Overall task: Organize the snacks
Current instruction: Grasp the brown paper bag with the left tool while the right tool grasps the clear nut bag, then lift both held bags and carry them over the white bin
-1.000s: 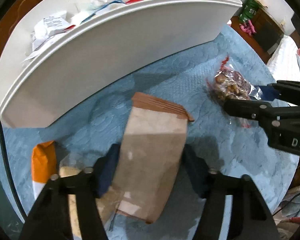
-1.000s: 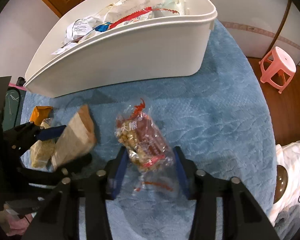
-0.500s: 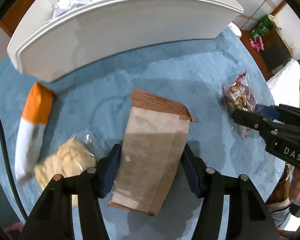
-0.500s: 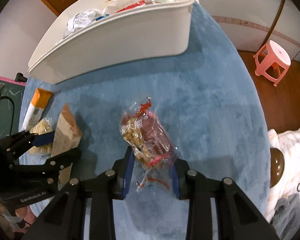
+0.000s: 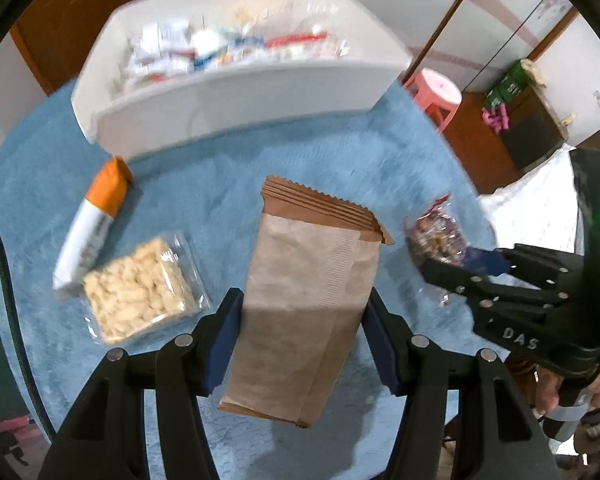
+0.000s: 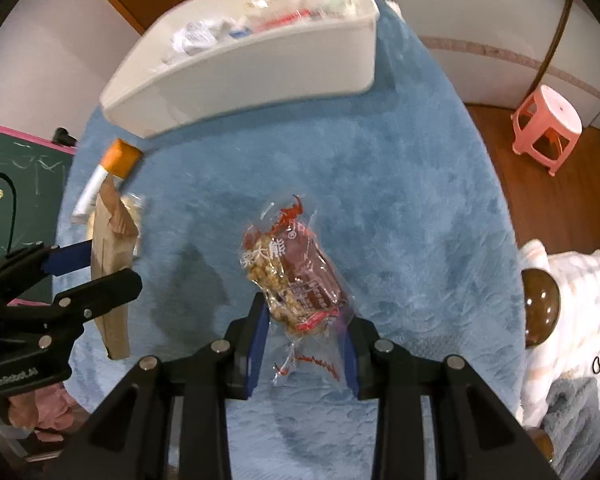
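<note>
My left gripper (image 5: 304, 336) is shut on a brown paper snack bag (image 5: 304, 304), held in the air above the blue cloth (image 5: 204, 184). My right gripper (image 6: 304, 344) is shut on a clear packet of nut snack with a dark red label (image 6: 296, 276), also lifted off the cloth. The white bin (image 5: 236, 108) with several wrapped snacks inside stands at the far side of the table. From the right wrist view the left gripper (image 6: 80, 276) and its brown bag (image 6: 114, 264) show at the left; the bin (image 6: 260, 72) is at the top.
An orange and white tube packet (image 5: 92, 228) and a clear pack of pale puffed snack (image 5: 140, 288) lie on the cloth left of the brown bag. A pink stool (image 6: 546, 132) stands on the wooden floor to the right. The table edge curves at the right.
Both grippers have risen with their packets and drawn back from the bin, so its contents now show. The right jaws closed tighter on the nut packet.
</note>
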`<action>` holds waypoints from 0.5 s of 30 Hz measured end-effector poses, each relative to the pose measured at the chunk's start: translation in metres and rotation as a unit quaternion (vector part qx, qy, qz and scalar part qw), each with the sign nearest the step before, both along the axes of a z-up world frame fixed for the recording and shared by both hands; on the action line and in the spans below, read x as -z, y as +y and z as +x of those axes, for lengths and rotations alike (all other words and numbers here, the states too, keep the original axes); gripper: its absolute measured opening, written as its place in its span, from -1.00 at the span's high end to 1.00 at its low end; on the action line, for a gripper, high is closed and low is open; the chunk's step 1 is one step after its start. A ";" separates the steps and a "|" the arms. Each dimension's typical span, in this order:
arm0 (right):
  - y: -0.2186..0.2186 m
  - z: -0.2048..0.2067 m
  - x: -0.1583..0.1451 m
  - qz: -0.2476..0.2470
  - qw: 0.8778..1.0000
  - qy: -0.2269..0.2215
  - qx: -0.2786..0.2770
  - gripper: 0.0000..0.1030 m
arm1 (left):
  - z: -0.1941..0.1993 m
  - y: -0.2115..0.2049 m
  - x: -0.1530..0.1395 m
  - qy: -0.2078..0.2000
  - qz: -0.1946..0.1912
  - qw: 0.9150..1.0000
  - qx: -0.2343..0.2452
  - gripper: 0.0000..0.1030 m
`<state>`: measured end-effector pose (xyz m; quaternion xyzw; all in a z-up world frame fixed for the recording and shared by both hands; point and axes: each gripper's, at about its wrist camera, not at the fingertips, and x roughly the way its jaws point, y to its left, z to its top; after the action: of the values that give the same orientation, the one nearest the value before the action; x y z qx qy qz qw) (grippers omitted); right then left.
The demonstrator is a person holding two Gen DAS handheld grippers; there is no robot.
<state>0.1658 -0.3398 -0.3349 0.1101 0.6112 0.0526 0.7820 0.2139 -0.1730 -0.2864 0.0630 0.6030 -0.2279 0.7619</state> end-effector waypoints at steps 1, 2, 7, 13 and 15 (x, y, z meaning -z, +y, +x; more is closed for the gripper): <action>-0.001 0.005 -0.005 0.000 1.000 -0.007 -0.003 0.36 | 0.001 0.001 -0.011 -0.009 -0.004 1.000 -0.001 -0.12; 0.002 0.007 -0.012 0.000 1.000 -0.014 -0.005 0.36 | 0.004 0.002 -0.019 -0.016 -0.006 1.000 -0.003 -0.12; 0.006 0.027 -0.064 0.007 0.997 -0.072 -0.013 0.36 | 0.021 0.006 -0.074 -0.067 -0.029 0.997 -0.019 -0.12; 0.014 0.060 -0.143 -0.006 0.986 -0.165 -0.023 0.36 | 0.056 0.013 -0.147 -0.137 -0.038 0.989 -0.052 -0.12; 0.016 0.071 -0.168 -0.009 0.981 -0.193 -0.026 0.36 | 0.069 0.019 -0.167 -0.152 -0.037 0.986 -0.064 -0.12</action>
<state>0.2373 -0.3239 -0.1669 0.0748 0.4517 0.0872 0.8847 0.2829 -0.1543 -0.1198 0.0302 0.4741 -0.1888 0.8594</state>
